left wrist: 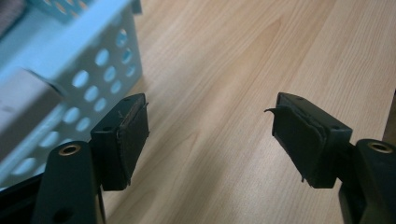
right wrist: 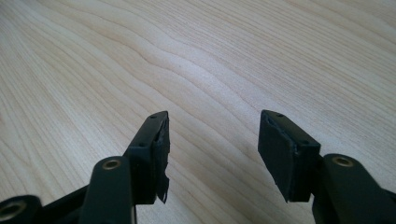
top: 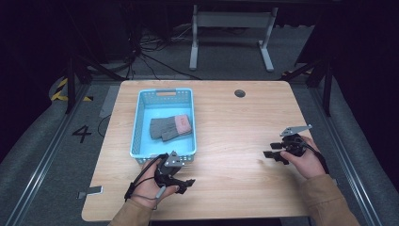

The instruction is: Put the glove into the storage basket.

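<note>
A light blue perforated basket (top: 139, 123) stands on the left half of the wooden table (top: 226, 122). Inside it lie grey gloves with a pink cuff (top: 170, 127). My left gripper (top: 188, 184) sits low over the table just in front of the basket's near right corner, its jaws pointing right, open and empty. In the left gripper view the gripper (left wrist: 210, 135) shows bare wood between its pads, with the basket wall (left wrist: 88, 74) at the left. My right gripper (top: 273, 154) rests near the table's right edge, jaws pointing left, open with nothing between them (right wrist: 212, 144).
A round cable hole (top: 240, 93) sits in the table's far side. A white desk frame (top: 230, 33) and cables (top: 141, 52) stand on the floor beyond. A small grey object (top: 91, 191) lies at the table's near left edge.
</note>
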